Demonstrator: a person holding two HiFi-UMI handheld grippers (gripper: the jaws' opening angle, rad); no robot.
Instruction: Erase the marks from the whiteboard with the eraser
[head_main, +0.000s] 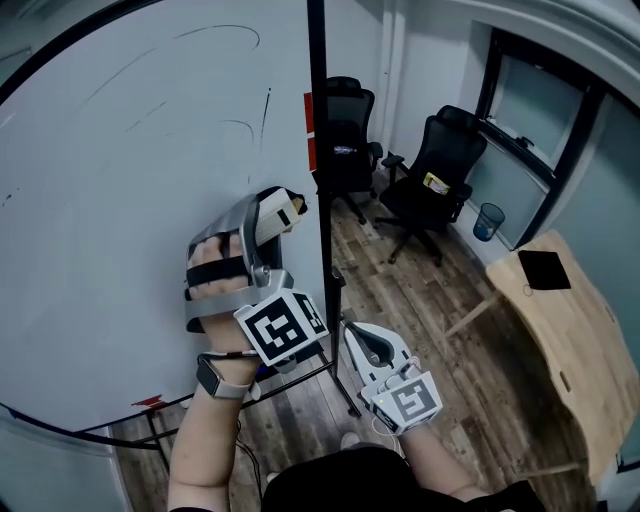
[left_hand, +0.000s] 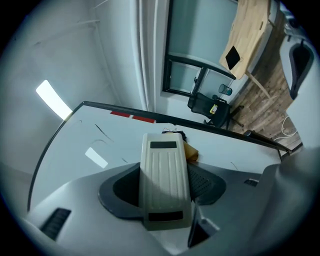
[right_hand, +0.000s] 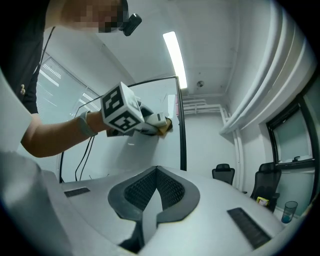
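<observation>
Right claw (head_main: 354, 330) shut and empty at the hip, left claw (head_main: 283, 208) clamps eraser (head_main: 272, 213) at whiteboard's edge

Low in the head view at 6 o'clock, nearest the lens, the right claw hangs over the wood floor (head_main: 430, 300) just beside the board's stand. Its own view shows the two dark pads (right_hand: 172, 192) pressed together with nothing between them. Above it, towards 10 o'clock of the right claw, the left hand (head_main: 215, 275), with a watch (head_main: 212, 378) on the wrist, raises the left claw to the whiteboard (head_main: 120, 180). The left gripper view shows its jaws closed on the sides of the eraser, a pale ribbed block with a tan underside. The block's far end points at the board close to the black frame post (head_main: 320, 150) on the right edge; whether it touches the white face cannot be told. Thin dark marks (head_main: 265, 115) lie on the board at 12 o'clock from the eraser, with fainter curved strokes further up, and two red tabs (head_main: 309, 125) sit on the edge by the post. Beyond the post, at 1 o'clock, two black office chairs (head_main: 435, 170) stand on the floor, with a blue bin (head_main: 488, 222) near them. At 4 o'clock, a pale wooden surface (head_main: 575, 340) carries a flat dark rectangle (head_main: 545, 270)
</observation>
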